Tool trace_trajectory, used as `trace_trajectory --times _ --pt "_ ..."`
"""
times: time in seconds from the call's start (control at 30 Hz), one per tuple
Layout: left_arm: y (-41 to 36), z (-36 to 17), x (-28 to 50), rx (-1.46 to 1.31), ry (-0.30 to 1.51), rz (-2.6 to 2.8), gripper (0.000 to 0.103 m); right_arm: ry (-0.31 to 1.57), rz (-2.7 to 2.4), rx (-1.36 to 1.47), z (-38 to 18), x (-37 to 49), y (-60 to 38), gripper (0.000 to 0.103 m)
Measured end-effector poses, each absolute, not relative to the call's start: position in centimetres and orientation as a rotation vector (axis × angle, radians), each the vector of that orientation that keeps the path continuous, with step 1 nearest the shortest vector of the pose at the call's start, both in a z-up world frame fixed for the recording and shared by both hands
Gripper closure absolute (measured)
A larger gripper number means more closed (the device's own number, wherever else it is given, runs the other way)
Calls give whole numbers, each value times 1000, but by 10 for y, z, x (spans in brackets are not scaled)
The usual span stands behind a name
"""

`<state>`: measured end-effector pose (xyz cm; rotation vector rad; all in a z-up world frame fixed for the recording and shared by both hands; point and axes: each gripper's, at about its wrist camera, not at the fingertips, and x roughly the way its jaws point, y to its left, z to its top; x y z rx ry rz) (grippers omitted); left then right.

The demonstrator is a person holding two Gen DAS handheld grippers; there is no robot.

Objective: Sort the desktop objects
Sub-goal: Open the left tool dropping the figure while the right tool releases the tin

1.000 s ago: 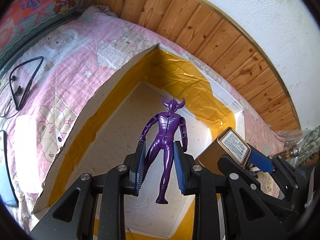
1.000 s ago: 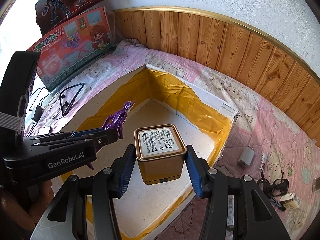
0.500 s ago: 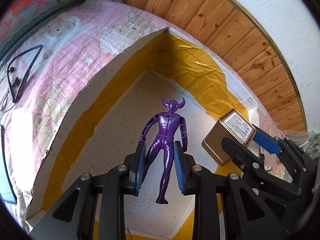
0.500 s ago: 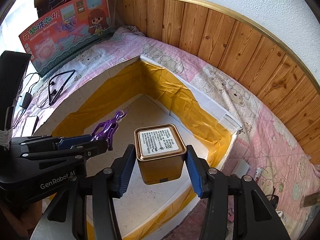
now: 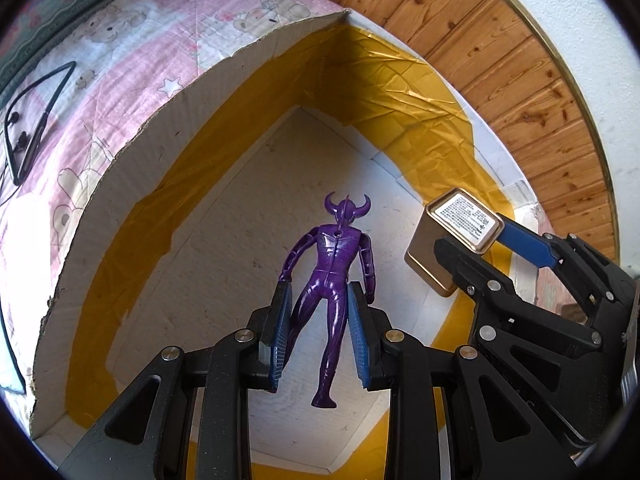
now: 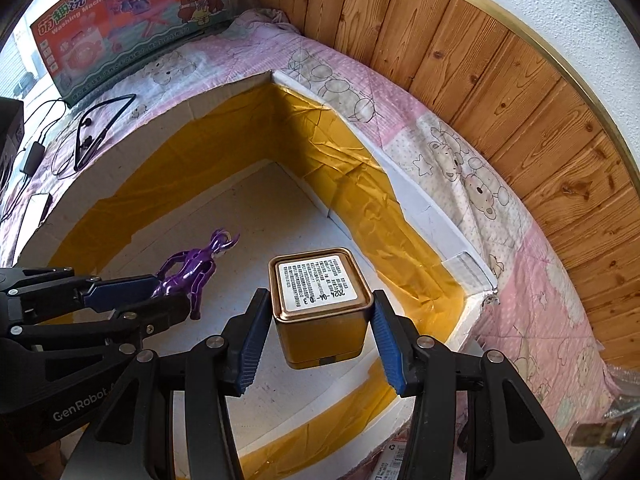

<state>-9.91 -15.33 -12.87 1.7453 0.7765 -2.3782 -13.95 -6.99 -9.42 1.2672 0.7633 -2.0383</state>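
Both grippers have come lower over the open cardboard box [image 6: 224, 92] in the last second: its yellow-taped walls now fill far more of each view, and the pink quilt [image 5: 120, 64] around it has slid out toward the edges. The left gripper [image 5: 318, 320] is clamped narrow on the purple horned figure [image 5: 334, 264], its blue pads pressing the figure's hips and thighs so that the head points away from the camera and one leg hangs free below the pads. The right gripper [image 6: 320, 328] holds the gold square tin [image 6: 322, 308] by two opposite sides, label up. Neither grip has altered (the jaws stand as they did a second ago). The tin, seen from the left wrist camera, has swung from beside the box's near wall to a place over its pale floor, just beside the figure. Both objects still hang clear of the floor, it seems, with nothing yet lying in the box. Judging by this, the sorting step in hand is the drop-off, and what remains is a little more descent before release. The neckband earphones [image 6: 100, 128] lie untouched on the quilt.
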Motion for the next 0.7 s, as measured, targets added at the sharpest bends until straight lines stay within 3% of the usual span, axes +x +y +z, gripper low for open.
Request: trace_trajectory --times 0.4,0.5,0.7 --pt "-161 -132 -101 1748 821 -2340 73 850 -2009 1323 -114 -156 -87 51" --pt "-166 -128 -100 1733 841 -2346 62 840 -2020 1333 -117 -157 -85 51" --pt "-175 -121 -96 1741 870 -2368 55 794 -2055 1331 -108 -157 -76 51"
